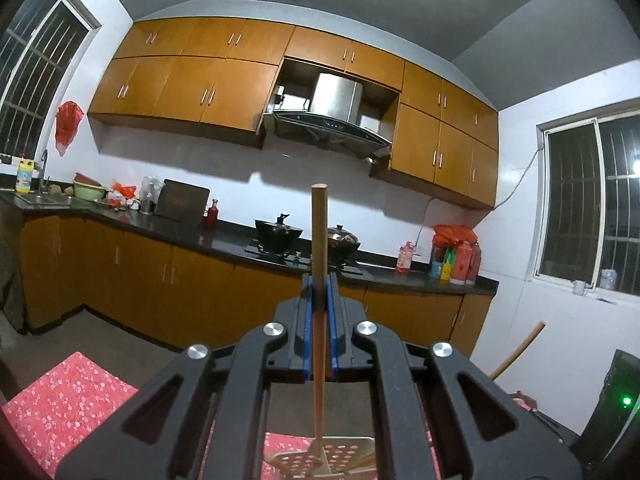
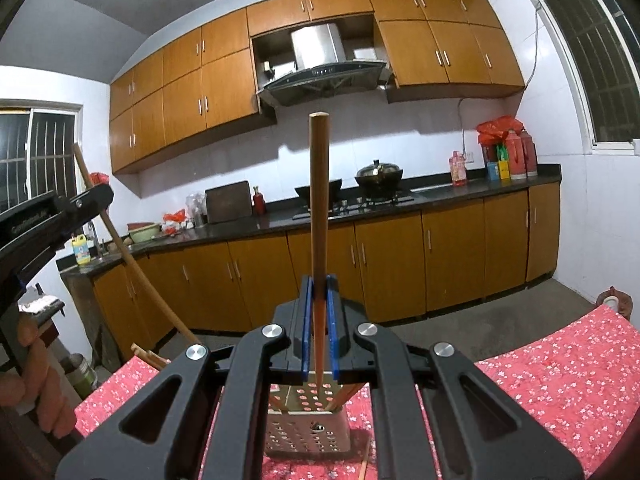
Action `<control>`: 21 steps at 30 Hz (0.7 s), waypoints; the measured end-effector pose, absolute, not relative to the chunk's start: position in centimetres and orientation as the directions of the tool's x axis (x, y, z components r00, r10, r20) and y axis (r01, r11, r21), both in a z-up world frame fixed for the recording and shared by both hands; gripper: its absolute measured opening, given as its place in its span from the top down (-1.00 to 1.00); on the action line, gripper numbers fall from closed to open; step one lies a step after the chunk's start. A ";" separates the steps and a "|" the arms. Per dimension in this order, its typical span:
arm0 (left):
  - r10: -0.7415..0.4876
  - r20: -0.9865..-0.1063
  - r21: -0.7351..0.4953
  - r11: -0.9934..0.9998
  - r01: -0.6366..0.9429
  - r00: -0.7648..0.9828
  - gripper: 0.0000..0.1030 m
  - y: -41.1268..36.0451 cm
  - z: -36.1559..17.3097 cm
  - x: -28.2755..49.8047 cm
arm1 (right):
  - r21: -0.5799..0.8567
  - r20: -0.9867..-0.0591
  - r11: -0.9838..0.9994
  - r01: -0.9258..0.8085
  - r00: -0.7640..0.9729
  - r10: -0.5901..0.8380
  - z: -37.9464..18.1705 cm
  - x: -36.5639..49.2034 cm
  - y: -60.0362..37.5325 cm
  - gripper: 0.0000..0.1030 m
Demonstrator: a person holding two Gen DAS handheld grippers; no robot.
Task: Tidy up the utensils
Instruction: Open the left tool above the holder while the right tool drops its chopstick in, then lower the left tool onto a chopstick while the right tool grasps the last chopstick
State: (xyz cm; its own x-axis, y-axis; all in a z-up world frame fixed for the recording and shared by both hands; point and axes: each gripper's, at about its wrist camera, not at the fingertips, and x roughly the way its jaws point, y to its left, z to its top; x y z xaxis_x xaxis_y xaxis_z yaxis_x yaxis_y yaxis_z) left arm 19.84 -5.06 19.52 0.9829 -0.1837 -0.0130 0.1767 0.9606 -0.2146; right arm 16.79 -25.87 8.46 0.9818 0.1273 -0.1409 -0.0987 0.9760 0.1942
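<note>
My left gripper [image 1: 319,292] is shut on a wooden chopstick [image 1: 319,240] that stands upright, its lower end reaching down into a perforated metal utensil holder [image 1: 344,458] below. My right gripper [image 2: 319,292] is likewise shut on an upright wooden chopstick [image 2: 319,200], whose lower end goes into the same perforated metal holder [image 2: 308,428], where other chopsticks lean. The holder stands on a table with a red floral cloth [image 2: 560,380]. The left gripper body [image 2: 44,216] and its slanted chopstick [image 2: 132,264] show at the left of the right wrist view, with a hand [image 2: 36,368] below.
More chopsticks [image 2: 148,356] lie at the table's left edge and one [image 2: 364,464] beside the holder. Behind runs a kitchen counter [image 2: 360,216] with a stove, pots [image 2: 378,174], bottles and a sink. A roll of tape [image 2: 610,300] sits at the table's far right corner.
</note>
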 end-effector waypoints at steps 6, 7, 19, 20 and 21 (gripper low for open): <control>-0.205 -0.091 -0.231 0.956 0.180 0.974 0.85 -5.5 16.8 22.2 | 0.205 -0.188 0.973 -0.109 0.971 0.148 7.1 17.6 -25.5 0.85; -0.206 -0.112 -0.231 0.957 0.177 0.972 0.85 -5.6 16.2 22.6 | 0.204 -0.196 0.972 -0.113 0.969 0.153 6.9 17.7 -25.5 0.85; -0.230 -0.166 -0.272 0.946 0.179 0.959 0.65 -3.9 14.5 22.9 | 0.217 -0.234 0.965 -0.149 0.951 0.199 6.6 17.8 -24.9 0.77; -0.232 -0.164 -0.282 0.942 0.180 0.959 0.63 -3.6 14.6 22.7 | 0.217 -0.233 0.965 -0.149 0.952 0.200 6.7 17.7 -24.9 0.67; -0.234 -0.161 -0.290 0.940 0.181 0.959 0.59 -3.4 14.7 22.3 | 0.217 -0.228 0.965 -0.150 0.953 0.199 6.9 17.4 -24.9 0.60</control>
State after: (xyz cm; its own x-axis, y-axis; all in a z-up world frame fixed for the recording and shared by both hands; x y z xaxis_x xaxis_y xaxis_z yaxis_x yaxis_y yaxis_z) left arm 22.34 -3.39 14.74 0.9588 -0.2340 -0.1610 0.1808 0.9399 -0.2895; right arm 17.45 -24.92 6.89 0.9530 0.1992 -0.2282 -0.1495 0.9646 0.2174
